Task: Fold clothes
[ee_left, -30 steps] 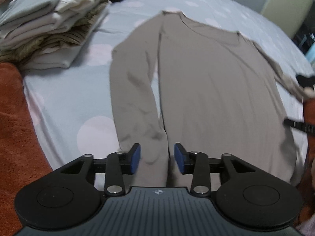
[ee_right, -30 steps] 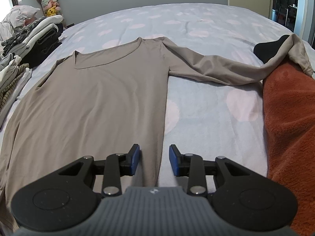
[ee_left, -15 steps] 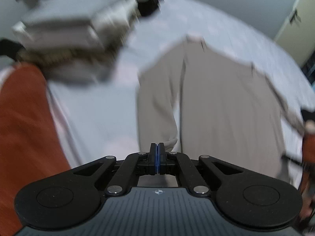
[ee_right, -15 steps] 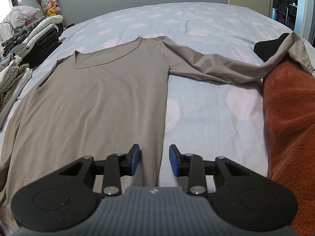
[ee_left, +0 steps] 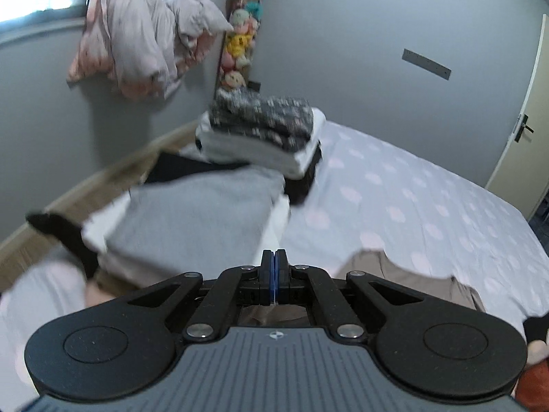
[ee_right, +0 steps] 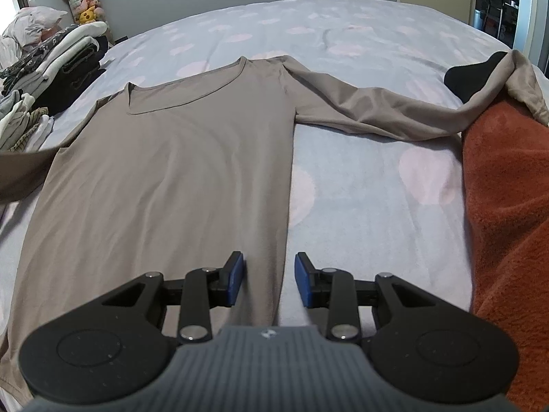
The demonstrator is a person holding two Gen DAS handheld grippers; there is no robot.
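Left wrist view: the left hand-held gripper (ee_left: 274, 276) had its blue pads pressed together, with taupe fabric of the shirt (ee_left: 405, 283) showing just beneath them; whether cloth was pinched could not be told. Ahead, blurred stacks of folded clothes (ee_left: 219, 213) sat on the bed (ee_left: 411, 206) against a grey wall, with a door (ee_left: 525, 130) at far right.

Right wrist view: the right hand-held gripper (ee_right: 269, 279) stood wide open, straddling the shirt's (ee_right: 164, 185) right side edge near the hem. The shirt lay flat, one sleeve (ee_right: 377, 116) stretched onto the orange blanket (ee_right: 507, 213). Bare dotted sheet lay between shirt and blanket.
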